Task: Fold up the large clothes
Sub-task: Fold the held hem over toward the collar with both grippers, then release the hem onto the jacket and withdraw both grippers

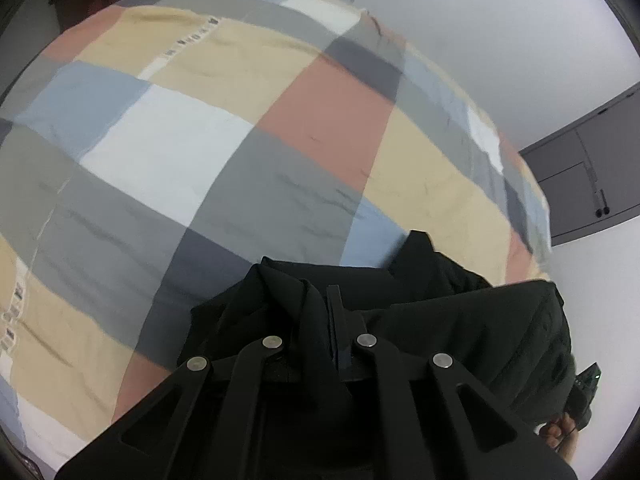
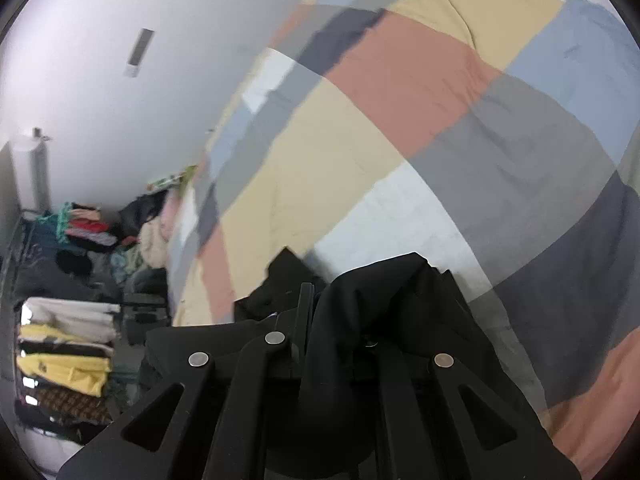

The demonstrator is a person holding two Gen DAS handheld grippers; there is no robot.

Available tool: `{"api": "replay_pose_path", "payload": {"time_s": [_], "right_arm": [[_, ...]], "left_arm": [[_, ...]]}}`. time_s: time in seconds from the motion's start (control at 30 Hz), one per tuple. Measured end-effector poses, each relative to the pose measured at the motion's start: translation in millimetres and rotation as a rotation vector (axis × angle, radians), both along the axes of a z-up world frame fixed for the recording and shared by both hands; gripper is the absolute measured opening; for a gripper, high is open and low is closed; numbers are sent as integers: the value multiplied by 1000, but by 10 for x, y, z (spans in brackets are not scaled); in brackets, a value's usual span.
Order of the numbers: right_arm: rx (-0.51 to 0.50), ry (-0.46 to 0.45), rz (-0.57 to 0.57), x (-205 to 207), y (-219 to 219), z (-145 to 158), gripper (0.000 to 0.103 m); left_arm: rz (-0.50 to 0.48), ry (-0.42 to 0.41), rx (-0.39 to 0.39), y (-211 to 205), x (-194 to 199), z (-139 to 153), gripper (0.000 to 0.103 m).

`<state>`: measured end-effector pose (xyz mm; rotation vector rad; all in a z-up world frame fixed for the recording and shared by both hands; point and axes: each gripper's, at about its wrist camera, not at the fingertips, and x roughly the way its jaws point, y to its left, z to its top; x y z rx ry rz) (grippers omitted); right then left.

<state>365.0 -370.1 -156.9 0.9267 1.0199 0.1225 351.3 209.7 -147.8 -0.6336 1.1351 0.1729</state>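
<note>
Item: large black fabric garment (image 1: 460,320), bunched, held above a bed at its near edge and draped over both tools.

Left gripper (image 1: 320,300), black, two-finger, hand-held: fingers nearly together, pinching a fold of the black garment; cloth hangs over the left finger and runs off to the right in a thick roll. One black finger (image 1: 338,312) stands clear of the cloth. At the lower right edge of the left wrist view, part of a person's hand (image 1: 560,434) shows below the roll.

Right gripper (image 2: 320,304), black, two-finger, hand-held: fingers fully together, clamped on a bunch of the same garment, which rises in a peak over the right finger and hides it. The left finger (image 2: 306,308) shows as a thin upright bar.

Surface: bed cover of large checks in beige, terracotta, grey, pale blue and white (image 1: 200,140), wrinkled, filling most of both views.

Surroundings: plain white wall (image 2: 100,80); grey cabinet doors (image 1: 588,168) at right in the left wrist view; stack of folded clothes, white, yellow, black and patterned (image 2: 68,348), beside the bed; loose heap of mixed coloured clothes (image 2: 100,232) further along.
</note>
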Motion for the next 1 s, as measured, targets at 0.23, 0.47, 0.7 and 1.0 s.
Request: {"api": "replay_pose_path", "payload": {"time_s": [0.23, 0.47, 0.7, 1.0], "right_arm": [[-15, 82, 13, 225, 48, -416, 4], [25, 92, 34, 173, 8, -470, 9], [-27, 28, 61, -124, -25, 94, 39], [-264, -179, 111, -560, 318, 1221, 83]], "left_arm": [[-31, 83, -17, -34, 315, -432, 9], [-23, 114, 19, -103, 387, -335, 9], [-63, 69, 32, -123, 112, 119, 9], [-86, -149, 247, -353, -474, 1071, 82]]}}
